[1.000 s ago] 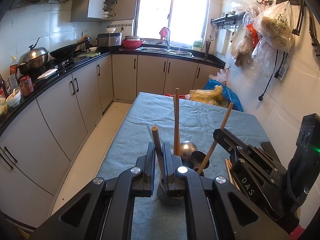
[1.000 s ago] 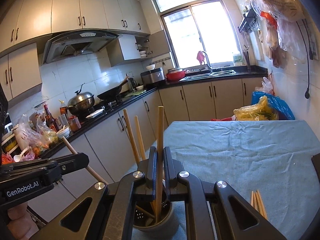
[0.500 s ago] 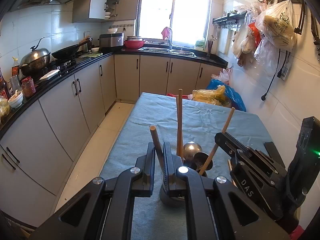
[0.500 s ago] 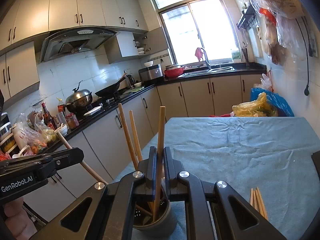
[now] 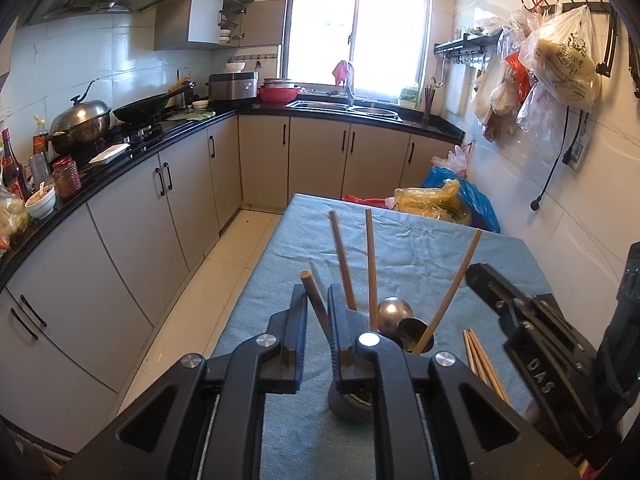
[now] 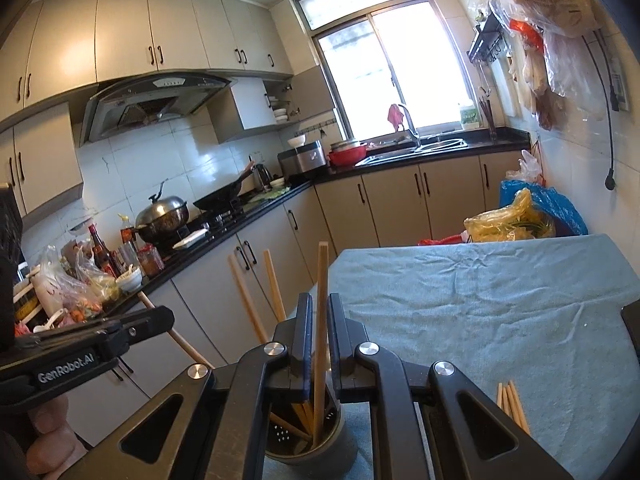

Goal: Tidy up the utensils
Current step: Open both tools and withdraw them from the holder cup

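A dark grey utensil holder stands on the cloth-covered table. It holds chopsticks and two metal spoons. My left gripper sits just above its rim. Its jaws are opening, with a round wooden handle leaning loose between them, its lower end in the holder. My right gripper is shut on one upright chopstick whose lower end stands in the holder. In the left wrist view that chopstick leans right beside the right gripper's body.
Several loose chopsticks lie on the cloth right of the holder. Yellow and blue bags sit past the table's far end. Kitchen cabinets and a floor aisle run along the left. Bags hang on the right wall.
The left jaws have parted a little around the wooden handle. Two chopsticks in the holder now lean apart. The right gripper still holds its chopstick in the holder.
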A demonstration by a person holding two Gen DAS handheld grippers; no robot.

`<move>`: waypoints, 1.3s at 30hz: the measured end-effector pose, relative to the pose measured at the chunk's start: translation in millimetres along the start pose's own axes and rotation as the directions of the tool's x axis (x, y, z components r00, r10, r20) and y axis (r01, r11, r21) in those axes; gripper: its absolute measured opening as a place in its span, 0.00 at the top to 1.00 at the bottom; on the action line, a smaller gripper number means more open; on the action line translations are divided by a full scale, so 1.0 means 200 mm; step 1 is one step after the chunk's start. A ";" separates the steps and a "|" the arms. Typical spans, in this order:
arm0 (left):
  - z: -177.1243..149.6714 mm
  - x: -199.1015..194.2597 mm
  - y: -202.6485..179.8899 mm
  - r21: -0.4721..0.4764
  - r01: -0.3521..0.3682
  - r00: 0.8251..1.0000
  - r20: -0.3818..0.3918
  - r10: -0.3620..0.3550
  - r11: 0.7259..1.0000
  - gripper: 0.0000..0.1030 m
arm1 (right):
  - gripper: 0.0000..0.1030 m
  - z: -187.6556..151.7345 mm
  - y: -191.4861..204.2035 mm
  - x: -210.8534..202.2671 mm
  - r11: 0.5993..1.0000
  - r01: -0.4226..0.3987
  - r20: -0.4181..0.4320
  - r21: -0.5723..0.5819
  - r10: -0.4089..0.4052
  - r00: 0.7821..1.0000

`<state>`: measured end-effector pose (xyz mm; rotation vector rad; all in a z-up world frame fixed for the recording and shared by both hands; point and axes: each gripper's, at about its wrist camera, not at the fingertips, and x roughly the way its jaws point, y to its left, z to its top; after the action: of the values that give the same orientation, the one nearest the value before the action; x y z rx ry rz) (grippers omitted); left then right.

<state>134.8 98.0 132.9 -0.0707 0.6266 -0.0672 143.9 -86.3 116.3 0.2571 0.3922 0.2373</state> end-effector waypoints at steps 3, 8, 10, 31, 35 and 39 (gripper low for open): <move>0.00 -0.02 0.00 0.000 -0.011 1.000 0.015 0.011 1.000 0.79 | 0.92 0.02 0.00 -0.04 1.000 -0.005 0.014 0.006 0.005 1.000; 0.00 -0.05 -0.01 0.009 -0.024 0.999 0.028 0.024 1.000 0.76 | 0.92 0.03 0.00 -0.10 1.000 -0.009 0.029 0.021 0.009 1.000; -0.01 -0.06 -0.01 0.007 -0.028 0.999 0.035 0.028 1.000 0.71 | 0.92 0.03 0.00 -0.13 0.999 -0.009 0.033 0.033 0.007 0.999; -0.15 -0.22 -0.10 0.039 -0.109 0.990 0.098 0.104 0.993 0.51 | 0.81 -0.08 -0.22 -0.44 0.989 0.030 0.051 0.142 -0.037 0.998; -0.20 -0.22 -0.13 0.050 -0.125 0.988 0.093 0.120 0.991 0.49 | 0.81 -0.12 -0.27 -0.47 0.987 0.045 0.033 0.157 -0.051 0.998; -0.23 -0.23 -0.14 0.056 -0.134 0.988 0.091 0.129 0.989 0.44 | 0.80 -0.15 -0.30 -0.49 0.984 0.052 0.019 0.168 -0.056 0.998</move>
<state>69.2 71.0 124.4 0.0281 0.5406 0.0440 54.0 -163.4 107.1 0.4141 0.3958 0.1481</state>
